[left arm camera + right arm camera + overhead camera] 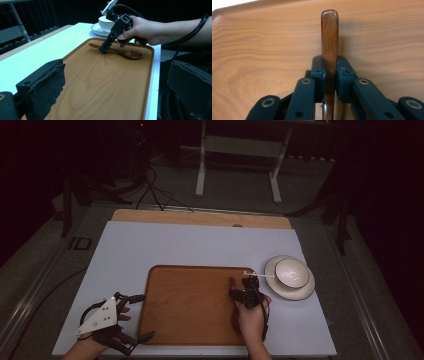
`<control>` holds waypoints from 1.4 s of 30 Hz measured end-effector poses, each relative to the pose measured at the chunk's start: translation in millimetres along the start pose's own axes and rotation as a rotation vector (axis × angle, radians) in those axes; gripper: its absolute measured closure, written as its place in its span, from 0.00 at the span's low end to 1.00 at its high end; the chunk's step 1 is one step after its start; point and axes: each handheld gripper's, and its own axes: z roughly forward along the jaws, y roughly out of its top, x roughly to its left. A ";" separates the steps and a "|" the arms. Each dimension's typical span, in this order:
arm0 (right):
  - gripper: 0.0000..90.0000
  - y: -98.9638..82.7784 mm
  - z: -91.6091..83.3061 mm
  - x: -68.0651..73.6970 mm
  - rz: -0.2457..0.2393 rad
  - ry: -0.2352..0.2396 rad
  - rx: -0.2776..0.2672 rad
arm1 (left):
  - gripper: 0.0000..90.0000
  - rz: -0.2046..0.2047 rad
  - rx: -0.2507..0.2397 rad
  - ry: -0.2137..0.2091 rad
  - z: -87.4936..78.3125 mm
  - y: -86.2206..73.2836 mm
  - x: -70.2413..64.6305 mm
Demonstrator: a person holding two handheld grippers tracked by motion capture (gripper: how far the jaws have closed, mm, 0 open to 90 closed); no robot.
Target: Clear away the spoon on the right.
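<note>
The wooden tray [190,305] lay on the white table [150,245], holding a wooden spoon [120,51] near its right edge. Beside it a white bowl [291,272] sat on a saucer [305,290]. The right gripper [330,75] pinched the spoon's handle — clearest in its own view. The left gripper [131,317] rested spread at the tray's left edge.
</note>
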 end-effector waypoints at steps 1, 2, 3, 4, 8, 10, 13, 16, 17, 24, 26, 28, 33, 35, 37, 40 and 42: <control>0.87 -0.3 0.0 -0.2 0.000 -0.005 -0.009 | 0.03 0.000 0.000 0.000 0.1 -0.1 0.0; 0.87 -0.6 0.5 -0.2 -0.003 -0.007 -0.012 | 0.03 -0.001 0.000 -0.001 0.3 -0.2 0.0; 0.86 -0.9 0.5 0.2 -0.005 -0.015 -0.017 | 0.03 -0.001 0.000 -0.002 0.5 -0.2 -0.1; 0.86 -1.2 0.6 1.0 -0.009 -0.017 -0.019 | 0.03 0.000 0.001 -0.002 0.7 -0.2 -0.2; 0.85 -1.4 1.0 2.0 -0.016 -0.021 -0.021 | 0.03 0.001 0.001 -0.002 0.8 -0.1 -0.4; 0.80 -0.5 1.1 2.5 -0.022 -0.020 -0.019 | 0.03 0.002 0.003 -0.002 0.7 0.1 -0.4; 0.77 -0.7 0.2 3.6 -0.032 -0.024 -0.017 | 0.03 0.002 0.002 -0.003 0.7 0.0 -0.5; 0.71 1.0 -3.4 4.7 -0.049 -0.039 -0.025 | 0.03 0.001 0.003 -0.002 0.6 -0.2 -0.2; 0.68 2.5 -4.5 4.8 -0.056 -0.037 -0.023 | 0.03 0.000 0.003 -0.001 0.7 -0.1 -0.2; 0.47 12.7 -17.7 14.8 -0.174 -0.044 -0.038 | 0.03 0.005 0.011 -0.003 1.1 -0.5 -0.2; 0.38 16.4 -20.8 16.0 -0.175 -0.021 -0.045 | 0.03 0.004 0.010 -0.003 1.0 -0.5 0.1; 0.32 19.1 -24.3 17.2 -0.201 0.005 -0.048 | 0.03 0.004 0.006 -0.002 0.7 -0.2 -0.1; 0.24 26.0 -33.0 18.1 -0.234 0.078 -0.065 | 0.03 0.004 0.011 -0.003 1.3 -0.5 -0.2; 0.23 27.8 -35.9 17.8 -0.254 0.096 -0.072 | 0.03 0.004 0.011 -0.003 1.6 -0.4 -0.2; 0.23 28.0 -37.4 18.4 -0.276 0.084 -0.076 | 0.03 0.005 0.011 -0.004 1.6 -0.3 -0.3; 0.23 29.0 -46.7 14.1 -0.298 0.129 -0.091 | 0.03 0.001 0.011 -0.003 1.7 -1.1 0.1; 0.23 28.6 -52.5 12.1 -0.310 0.143 -0.097 | 0.03 0.001 0.017 -0.002 2.1 -1.7 0.5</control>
